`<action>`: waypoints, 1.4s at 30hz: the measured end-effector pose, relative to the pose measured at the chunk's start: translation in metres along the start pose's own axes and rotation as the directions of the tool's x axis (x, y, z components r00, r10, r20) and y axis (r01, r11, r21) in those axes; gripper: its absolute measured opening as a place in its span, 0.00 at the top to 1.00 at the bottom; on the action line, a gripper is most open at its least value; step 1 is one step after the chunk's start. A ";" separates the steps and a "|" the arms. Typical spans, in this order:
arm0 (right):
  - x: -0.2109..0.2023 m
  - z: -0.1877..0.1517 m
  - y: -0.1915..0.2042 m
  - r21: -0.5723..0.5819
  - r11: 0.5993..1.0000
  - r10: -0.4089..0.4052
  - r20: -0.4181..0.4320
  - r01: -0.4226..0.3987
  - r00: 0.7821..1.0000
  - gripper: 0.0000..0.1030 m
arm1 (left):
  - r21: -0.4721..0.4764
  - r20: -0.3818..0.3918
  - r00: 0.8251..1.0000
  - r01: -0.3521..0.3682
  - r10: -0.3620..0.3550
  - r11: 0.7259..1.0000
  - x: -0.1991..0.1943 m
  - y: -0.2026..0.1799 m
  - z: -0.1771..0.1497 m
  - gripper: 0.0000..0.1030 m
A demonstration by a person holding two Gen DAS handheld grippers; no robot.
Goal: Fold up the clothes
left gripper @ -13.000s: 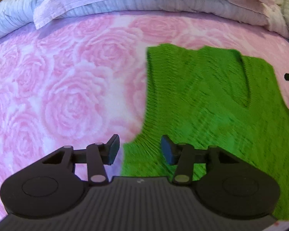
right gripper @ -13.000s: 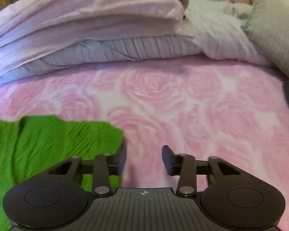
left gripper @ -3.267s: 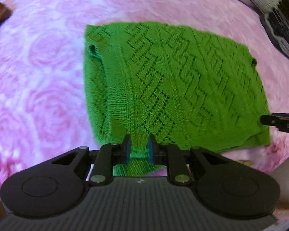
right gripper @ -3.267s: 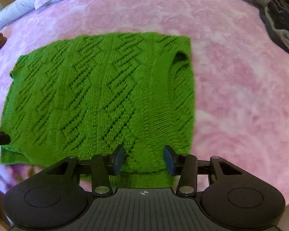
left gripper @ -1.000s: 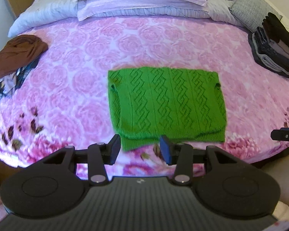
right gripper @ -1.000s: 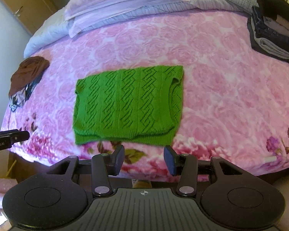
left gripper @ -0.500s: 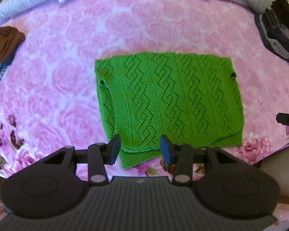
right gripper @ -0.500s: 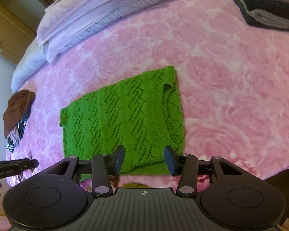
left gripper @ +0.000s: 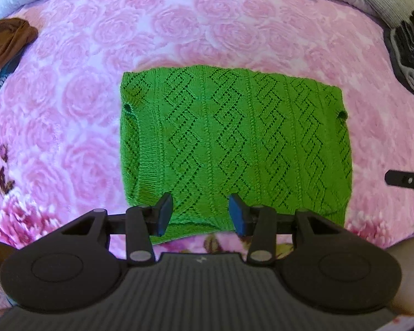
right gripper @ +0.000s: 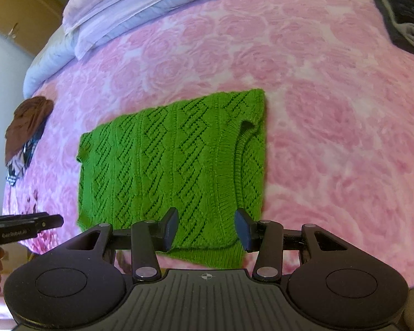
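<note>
A green knitted sweater (left gripper: 234, 143) lies folded into a flat rectangle on the pink rose bedspread (left gripper: 69, 104). My left gripper (left gripper: 200, 213) hangs open over the sweater's near left part, nothing between its pads. In the right wrist view the same sweater (right gripper: 174, 171) shows its ribbed armhole on the right. My right gripper (right gripper: 205, 230) is open over the near right edge, holding nothing. Each gripper's tip shows at the side of the other's view: the right one (left gripper: 405, 180) and the left one (right gripper: 22, 226).
A brown garment (left gripper: 5, 41) with a striped piece lies at the bed's left edge. A stack of dark folded clothes (left gripper: 411, 55) sits at the right. Pillows and a quilt (right gripper: 129, 27) line the far side. The bed's near edge runs just below the sweater.
Both grippers have come down and forward toward the sweater, which now fills more of each view. Their jaws have stayed at the same width.
</note>
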State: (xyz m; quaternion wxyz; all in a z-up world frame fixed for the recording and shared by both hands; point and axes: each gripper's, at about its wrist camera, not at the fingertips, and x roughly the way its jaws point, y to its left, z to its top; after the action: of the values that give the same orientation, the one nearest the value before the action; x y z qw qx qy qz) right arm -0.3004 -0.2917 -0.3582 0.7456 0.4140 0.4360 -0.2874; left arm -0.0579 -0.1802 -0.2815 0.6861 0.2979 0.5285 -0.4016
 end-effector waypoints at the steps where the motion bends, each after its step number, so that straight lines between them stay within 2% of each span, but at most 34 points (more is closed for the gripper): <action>1: 0.004 0.001 -0.003 -0.009 1.000 0.002 -0.006 -0.002 1.000 0.59 | -0.008 -0.001 1.000 -0.004 0.004 1.000 0.004 -0.001 -0.001 0.61; 5: 0.022 0.001 -0.020 -0.021 1.000 0.008 -0.007 -0.009 1.000 0.59 | -0.030 -0.010 1.000 -0.020 0.019 0.999 0.019 0.001 -0.003 0.61; 10: 0.051 -0.002 -0.060 0.082 0.996 0.025 0.023 -0.026 0.999 0.59 | -0.045 -0.001 1.000 -0.020 0.020 0.999 0.045 0.018 -0.007 0.61; 12: 0.066 -0.005 -0.077 0.130 0.990 0.051 0.042 -0.056 0.998 0.56 | -0.051 -0.002 1.000 -0.020 0.020 0.998 0.057 0.027 -0.008 0.61; 14: 0.080 -0.008 -0.091 0.177 0.979 0.094 0.056 -0.103 0.994 0.49 | -0.066 -0.001 1.000 -0.003 0.003 0.998 0.066 0.036 -0.009 0.61; 18: 0.108 -0.023 -0.115 0.286 0.926 0.223 0.105 -0.244 0.969 0.47 | -0.092 0.007 0.998 0.058 -0.057 0.994 0.081 0.056 -0.014 0.61; 20: 0.113 -0.032 -0.125 0.327 0.888 0.283 0.166 -0.323 0.945 0.47 | -0.103 0.006 0.995 0.098 -0.098 0.990 0.088 0.066 -0.017 0.61; 23: 0.119 -0.047 -0.138 0.399 0.805 0.376 0.228 -0.439 0.898 0.47 | -0.118 0.006 0.988 0.157 -0.157 0.981 0.096 0.082 -0.022 0.62; 25: 0.121 -0.055 -0.139 0.398 0.791 0.382 0.272 -0.465 0.883 0.47 | -0.125 0.011 0.979 0.202 -0.202 0.971 0.102 0.088 -0.026 0.63; 28: 0.122 -0.057 -0.136 0.382 0.792 0.378 0.305 -0.476 0.874 0.47 | -0.124 0.021 0.965 0.261 -0.260 0.957 0.109 0.097 -0.029 0.65; 33: 0.125 -0.057 -0.121 0.355 0.819 0.351 0.312 -0.451 0.883 0.48 | -0.108 0.037 0.950 0.312 -0.310 0.944 0.117 0.104 -0.029 0.65; 36: 0.132 -0.058 -0.118 0.382 0.805 0.344 0.323 -0.454 0.882 0.59 | -0.108 0.046 0.943 0.334 -0.331 0.936 0.120 0.109 -0.030 0.65; 37: 0.133 -0.058 -0.118 0.394 0.800 0.339 0.324 -0.452 0.883 0.69 | -0.113 0.046 0.940 0.340 -0.337 0.934 0.122 0.110 -0.030 0.66; 38: 0.135 -0.058 -0.117 0.407 0.799 0.329 0.321 -0.443 0.888 0.77 | -0.116 0.047 0.938 0.346 -0.342 0.931 0.122 0.111 -0.029 0.66; 40: 0.135 -0.056 -0.109 0.417 0.812 0.296 0.309 -0.409 0.904 0.81 | -0.110 0.047 0.936 0.352 -0.349 0.929 0.121 0.113 -0.029 0.68; 42: 0.130 -0.048 -0.092 0.404 0.862 0.207 0.272 -0.306 0.940 0.83 | -0.103 0.049 0.936 0.353 -0.350 0.930 0.117 0.117 -0.029 0.70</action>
State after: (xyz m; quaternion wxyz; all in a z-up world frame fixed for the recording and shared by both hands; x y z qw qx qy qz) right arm -0.3340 -0.3040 -0.5208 0.7076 0.5921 0.2155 -0.3199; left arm 0.0433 -0.1247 -0.4043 0.6262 0.1543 0.5844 -0.4925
